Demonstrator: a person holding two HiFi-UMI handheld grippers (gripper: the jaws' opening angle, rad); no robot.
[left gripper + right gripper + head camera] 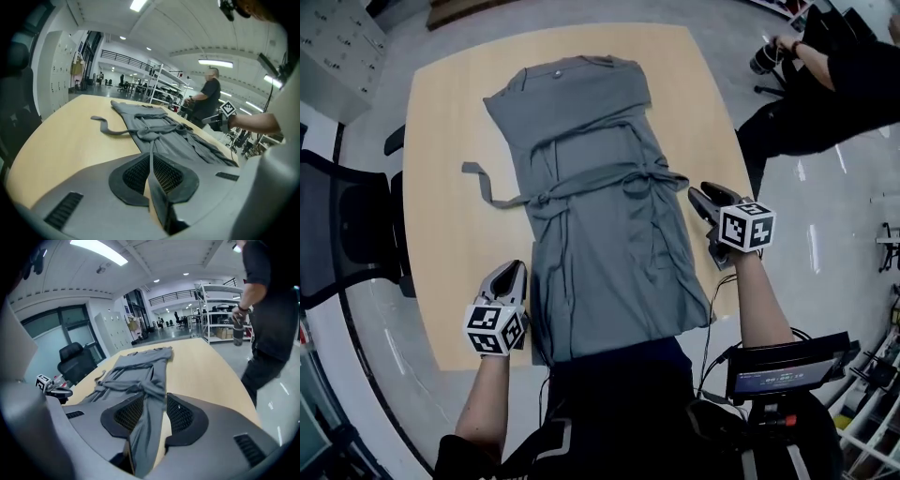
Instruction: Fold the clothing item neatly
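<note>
A grey wrap garment (600,234) lies flat and lengthwise on the wooden table (459,122), collar at the far end and hem over the near edge. Its waist tie is knotted, and one strap (483,183) trails left onto bare wood. My left gripper (514,270) is shut just off the garment's left edge near the hem, with nothing visible between its pads (151,159). My right gripper (698,195) hovers at the garment's right side by the waist knot. Its jaws stand apart (154,399); grey cloth (140,371) shows in the gap, not pressed by the pads.
A black office chair (347,234) stands against the table's left side. A person in black (825,84) stands off the far right corner. A small screen on a stand (787,366) sits at my lower right. Bare wood lies either side of the garment.
</note>
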